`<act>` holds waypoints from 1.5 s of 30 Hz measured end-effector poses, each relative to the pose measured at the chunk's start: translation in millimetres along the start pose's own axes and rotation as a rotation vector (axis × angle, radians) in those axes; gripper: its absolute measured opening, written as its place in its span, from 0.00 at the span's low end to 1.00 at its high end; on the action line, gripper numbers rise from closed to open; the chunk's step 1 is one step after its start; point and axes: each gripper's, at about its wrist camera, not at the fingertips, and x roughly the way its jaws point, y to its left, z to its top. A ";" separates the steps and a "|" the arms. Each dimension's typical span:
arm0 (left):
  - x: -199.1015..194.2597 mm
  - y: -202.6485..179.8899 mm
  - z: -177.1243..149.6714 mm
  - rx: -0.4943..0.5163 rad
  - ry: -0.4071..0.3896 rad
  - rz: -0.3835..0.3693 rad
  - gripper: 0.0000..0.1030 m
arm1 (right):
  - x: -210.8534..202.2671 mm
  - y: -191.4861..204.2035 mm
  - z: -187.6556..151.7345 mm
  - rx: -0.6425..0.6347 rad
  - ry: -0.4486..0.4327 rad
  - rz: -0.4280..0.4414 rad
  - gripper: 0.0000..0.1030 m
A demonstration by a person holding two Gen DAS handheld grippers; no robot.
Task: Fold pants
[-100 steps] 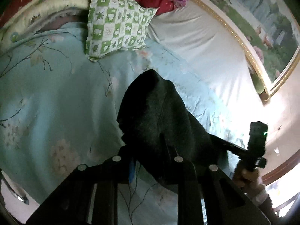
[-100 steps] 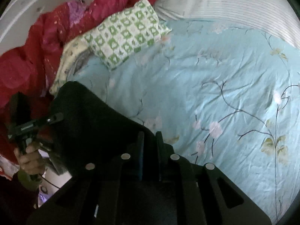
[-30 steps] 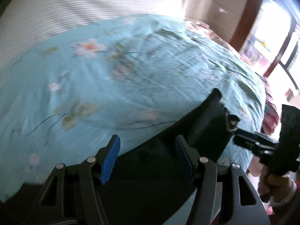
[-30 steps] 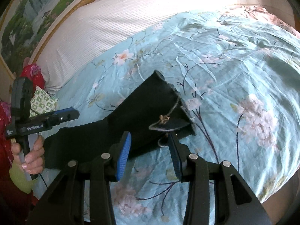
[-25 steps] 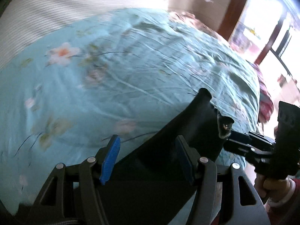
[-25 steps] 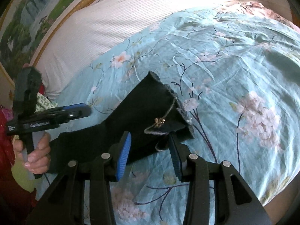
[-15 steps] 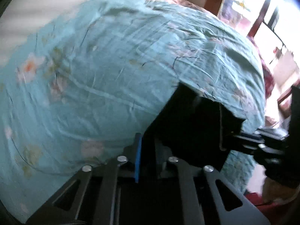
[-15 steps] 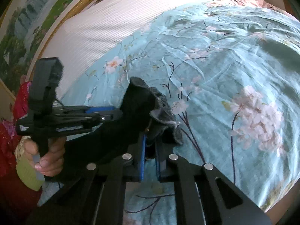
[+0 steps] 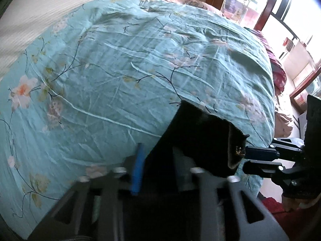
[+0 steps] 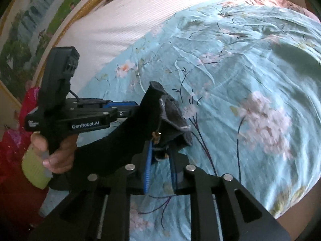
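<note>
The black pants hang bunched above the bed, held at their top edge by both grippers. My left gripper is shut on the dark fabric; it also shows in the right wrist view, pinching the cloth from the left. My right gripper is shut on the waistband end with a small metal button; it shows in the left wrist view at the pants' right edge. The rest of the pants droops between the two grippers.
A light blue floral bedspread covers the bed below. A white striped headboard cushion runs along the back, with a painted wall behind. Red bedding lies at the left. Windows are at the far right.
Both grippers, open a second ago over the pants lying on the bed, have closed on the waistband end and lifted it, bunching the fabric. The left gripper has come close to the right.
</note>
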 end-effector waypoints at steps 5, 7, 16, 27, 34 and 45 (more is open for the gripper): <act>12.1 5.9 8.1 0.016 0.046 -0.005 0.55 | 8.4 -6.9 -9.1 0.043 0.036 0.011 0.28; 20.0 9.9 10.7 0.010 0.083 -0.062 0.56 | 12.5 -11.0 -11.2 0.075 0.045 0.025 0.28; 44.0 14.8 22.7 -0.010 0.123 -0.185 0.48 | 31.4 -19.0 -10.4 0.134 -0.006 0.086 0.14; -2.4 14.0 5.1 -0.067 -0.025 -0.280 0.10 | 11.9 -1.6 -4.0 0.031 -0.048 0.187 0.10; -81.0 31.6 -21.7 -0.115 -0.176 -0.255 0.09 | 3.2 50.4 11.8 -0.122 -0.049 0.364 0.10; -145.0 76.1 -111.2 -0.314 -0.309 -0.186 0.09 | 43.8 141.1 -3.5 -0.332 0.110 0.518 0.10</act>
